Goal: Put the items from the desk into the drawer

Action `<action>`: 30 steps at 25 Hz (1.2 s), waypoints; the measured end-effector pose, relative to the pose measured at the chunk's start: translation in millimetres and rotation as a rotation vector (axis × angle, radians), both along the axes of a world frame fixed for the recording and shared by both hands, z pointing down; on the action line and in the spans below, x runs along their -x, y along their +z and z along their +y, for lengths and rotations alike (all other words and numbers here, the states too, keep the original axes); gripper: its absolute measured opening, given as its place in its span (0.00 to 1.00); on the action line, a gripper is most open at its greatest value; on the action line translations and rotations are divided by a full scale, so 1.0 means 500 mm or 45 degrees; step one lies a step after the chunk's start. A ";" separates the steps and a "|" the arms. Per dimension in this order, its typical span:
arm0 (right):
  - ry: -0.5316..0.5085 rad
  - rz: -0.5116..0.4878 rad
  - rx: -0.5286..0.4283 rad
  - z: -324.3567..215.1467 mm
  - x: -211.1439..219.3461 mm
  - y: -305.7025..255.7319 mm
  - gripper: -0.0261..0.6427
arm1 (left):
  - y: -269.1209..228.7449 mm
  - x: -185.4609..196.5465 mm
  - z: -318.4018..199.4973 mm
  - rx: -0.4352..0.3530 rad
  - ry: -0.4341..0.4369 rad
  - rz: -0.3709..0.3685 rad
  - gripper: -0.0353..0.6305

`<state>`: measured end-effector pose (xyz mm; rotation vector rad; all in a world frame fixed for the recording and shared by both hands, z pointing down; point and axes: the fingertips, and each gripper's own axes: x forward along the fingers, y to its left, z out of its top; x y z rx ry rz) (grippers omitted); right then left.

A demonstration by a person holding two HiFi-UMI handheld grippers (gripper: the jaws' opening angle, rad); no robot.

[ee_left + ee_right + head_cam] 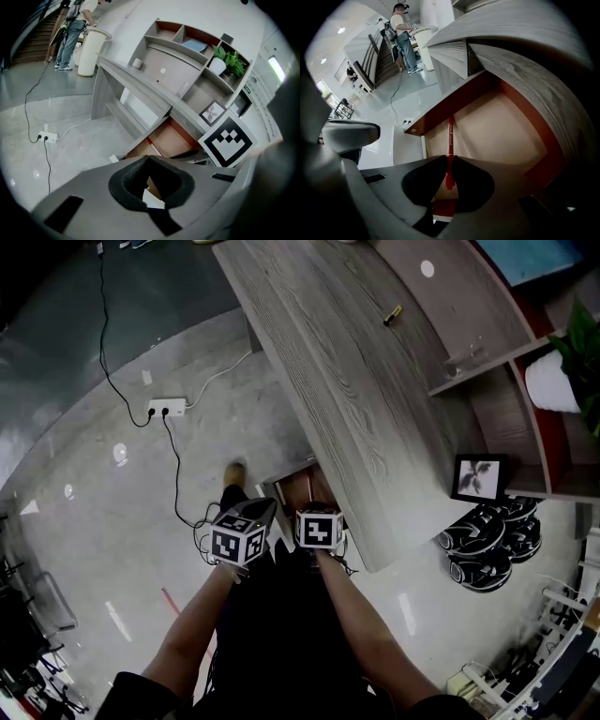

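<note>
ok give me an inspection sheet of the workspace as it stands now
surface: grey desk, mostly bare
job's things: red pen pointing into the open drawer; small brass item on the desk
clutter: clear item at the desk's back, too small to tell
grippers: left gripper shut, nothing in it; right gripper shut on the pen
cables: black cable to a power strip on the floor
surroundings: plant and picture on shelves
</note>
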<state>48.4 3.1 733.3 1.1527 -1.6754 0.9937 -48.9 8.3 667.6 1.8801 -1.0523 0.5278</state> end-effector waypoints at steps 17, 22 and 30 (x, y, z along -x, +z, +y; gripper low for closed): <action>0.039 -0.039 -0.005 0.000 0.009 -0.019 0.19 | -0.009 0.018 -0.008 0.007 -0.071 0.035 0.05; -0.002 -0.137 -0.045 0.009 0.032 -0.046 0.19 | -0.023 0.010 -0.011 -0.019 -0.064 0.063 0.05; -0.055 -0.434 -0.282 0.007 0.061 -0.180 0.07 | -0.091 -0.001 -0.033 -0.149 -0.057 0.065 0.05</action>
